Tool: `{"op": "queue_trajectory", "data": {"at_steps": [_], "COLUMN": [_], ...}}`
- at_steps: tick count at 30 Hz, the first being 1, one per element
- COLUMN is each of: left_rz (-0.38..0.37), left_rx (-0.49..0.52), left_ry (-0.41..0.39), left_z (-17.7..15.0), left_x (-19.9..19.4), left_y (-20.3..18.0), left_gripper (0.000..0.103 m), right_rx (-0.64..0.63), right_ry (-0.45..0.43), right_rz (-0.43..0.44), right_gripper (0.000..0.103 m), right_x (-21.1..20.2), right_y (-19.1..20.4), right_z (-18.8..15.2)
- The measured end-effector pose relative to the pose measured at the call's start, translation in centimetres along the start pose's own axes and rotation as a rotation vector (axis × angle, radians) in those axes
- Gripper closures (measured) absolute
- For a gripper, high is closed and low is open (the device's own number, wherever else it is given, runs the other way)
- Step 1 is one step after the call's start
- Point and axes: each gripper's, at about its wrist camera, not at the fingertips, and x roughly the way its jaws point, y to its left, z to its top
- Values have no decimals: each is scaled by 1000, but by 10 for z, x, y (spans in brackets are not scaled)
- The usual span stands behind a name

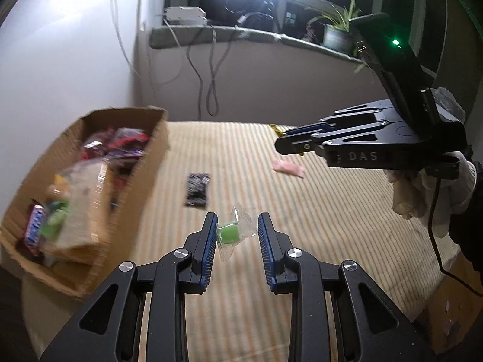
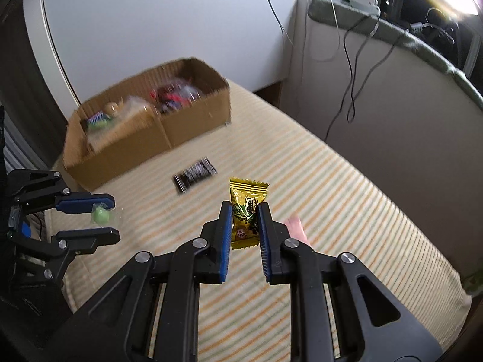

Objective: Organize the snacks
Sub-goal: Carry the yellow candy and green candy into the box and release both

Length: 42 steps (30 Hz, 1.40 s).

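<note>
Your left gripper [image 1: 237,233] stands well apart at the jaws, with a green candy in a clear wrapper [image 1: 231,233] between them; the candy lies against the left blue pad and the wrapper reaches toward the right one, yet whether it is truly gripped you cannot tell from either view; in the right wrist view the same green candy sits just under the upper finger of that gripper, with a wide gap to the lower one. Your right gripper [image 2: 245,220] is closed on a yellow candy packet [image 2: 246,211], which stands upright between the blue pads, its crimped top above the fingertips. Both grippers hang above the striped cloth [image 1: 302,211]; a black packet [image 1: 197,190] lies flat on it, near the middle, just right of the cardboard box [image 1: 132,199]; a pink sweet [image 1: 288,167] lies further right, partly hidden behind your right gripper in its own view. The box sits at the far left of the cloth, against the white wall, and holds a blurred heap of wrapped snacks [image 1: 75,193]; a divider splits it in two.
</note>
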Motion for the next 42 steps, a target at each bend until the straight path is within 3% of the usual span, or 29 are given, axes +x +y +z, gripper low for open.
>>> {"op": "queue_trajectory", "data": {"at_steps": [10,22,42], "left_rz": [88,164,191], "left_rx": [-59,-110,-147], "left_ry": [-64,-84,-76], "left_z": [13,13,9], "left_x": [-21,-33,-27], "left_y": [58,111,134], "left_gripper": [77,77,77], "right_rx": [-64,-140,-175], "right_ry": [-50,-35,12], "right_rz": [42,88,140], "right_gripper": [86,86,86], "right_x": [9,45,81], "right_y": [38,80,112], "right_z": [47,86,108]}}
